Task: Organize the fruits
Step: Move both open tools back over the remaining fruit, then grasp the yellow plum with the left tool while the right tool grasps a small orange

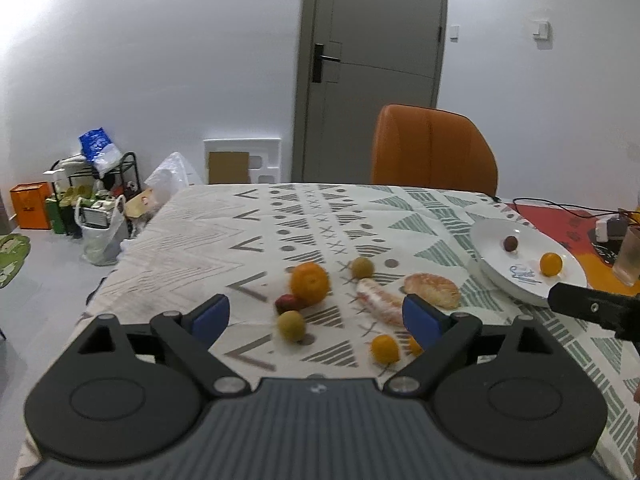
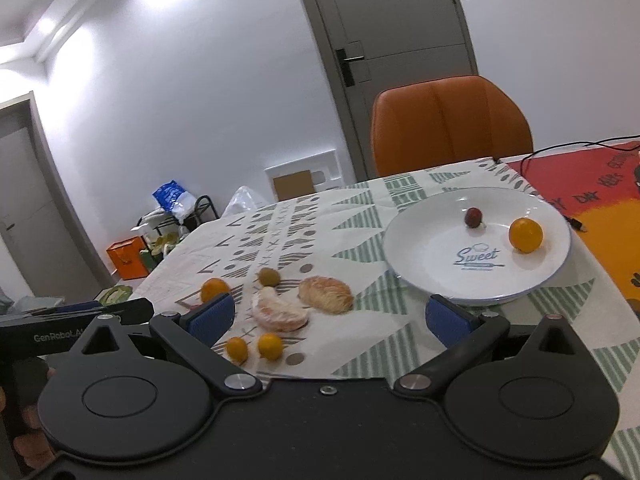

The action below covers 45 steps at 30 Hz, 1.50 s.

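Both the left claw [image 1: 316, 318] and right claw [image 2: 330, 316] stand spread and empty. The peeled segment [image 2: 280, 312] looks soft; pinch it gently across its middle.

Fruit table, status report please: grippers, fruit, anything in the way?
Left gripper open, empty; right gripper open, empty. White plate holds one small orange, one dark red fruit; remaining fruit loose on tablecloth. Nothing blocking.

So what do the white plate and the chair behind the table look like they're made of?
The plate looks like glazed ceramic: glossy white, light glints, printed blue lettering. The chair looks like smooth orange leather or faux leather, with stitched panel seams and a soft sheen.
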### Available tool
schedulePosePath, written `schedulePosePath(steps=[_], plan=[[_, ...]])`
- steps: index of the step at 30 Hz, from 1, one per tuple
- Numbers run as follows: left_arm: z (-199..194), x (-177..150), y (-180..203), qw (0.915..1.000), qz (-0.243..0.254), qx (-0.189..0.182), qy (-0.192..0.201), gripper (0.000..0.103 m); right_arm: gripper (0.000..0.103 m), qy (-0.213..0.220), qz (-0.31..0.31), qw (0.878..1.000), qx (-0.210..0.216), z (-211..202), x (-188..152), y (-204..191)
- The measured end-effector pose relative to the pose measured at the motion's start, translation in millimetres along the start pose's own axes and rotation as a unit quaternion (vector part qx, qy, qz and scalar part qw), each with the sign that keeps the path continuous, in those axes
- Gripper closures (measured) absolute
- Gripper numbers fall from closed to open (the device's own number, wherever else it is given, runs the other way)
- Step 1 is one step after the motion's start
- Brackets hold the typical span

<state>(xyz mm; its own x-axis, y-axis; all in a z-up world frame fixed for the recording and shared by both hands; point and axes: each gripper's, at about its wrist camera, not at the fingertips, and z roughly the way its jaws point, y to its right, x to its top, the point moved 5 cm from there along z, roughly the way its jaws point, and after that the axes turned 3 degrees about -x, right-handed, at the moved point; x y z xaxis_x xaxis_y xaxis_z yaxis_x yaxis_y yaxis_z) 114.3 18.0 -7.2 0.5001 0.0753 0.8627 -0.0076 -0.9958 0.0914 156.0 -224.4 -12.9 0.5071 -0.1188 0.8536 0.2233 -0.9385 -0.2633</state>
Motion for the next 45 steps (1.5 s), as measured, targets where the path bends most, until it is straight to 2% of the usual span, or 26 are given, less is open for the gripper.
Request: schedulePosePath(steps=[10,19,28,32,37,45], plan=[[-11.3,-10.3,-30.7,0.9997,-0.024,0.01,-0.004,0.011,0.0,-0.02,-0.032,0.999,0.02,3.4,-5.8,-27.7],[-4.1,-12.9,-45.3,0.9991,-0.039,0.011,-0.01,0.011,0.003,-0.042,-0.053,0.997,0.026,18.4,-11.3,-38.7],[14.1,-11.6,-48.9,0.9988,-0.046,0.005,-0.018,0.013,0.028,-0.067,-0.059,0.995,0.033,42.4,-16.6,-38.2],[20.6,-8.3,-43.7,0.9991,-0.04,-0.003,-0.015,0.019,0.041,-0.082,-0.057,0.994,0.039,52.7,-21.2,-39.3],[36.5,-9.6,-39.9,0.9985,-0.044,-0.007,-0.032,0.03,0.055,-0.101,-0.06,0.992,0.045,64.4,-25.9,-40.3],[58.9,-13.8,-37.4,0.9967,-0.052,-0.013,-0.061,0.046,0.062,-0.127,-0.076,0.987,0.056,81.1,-29.0,-47.5]])
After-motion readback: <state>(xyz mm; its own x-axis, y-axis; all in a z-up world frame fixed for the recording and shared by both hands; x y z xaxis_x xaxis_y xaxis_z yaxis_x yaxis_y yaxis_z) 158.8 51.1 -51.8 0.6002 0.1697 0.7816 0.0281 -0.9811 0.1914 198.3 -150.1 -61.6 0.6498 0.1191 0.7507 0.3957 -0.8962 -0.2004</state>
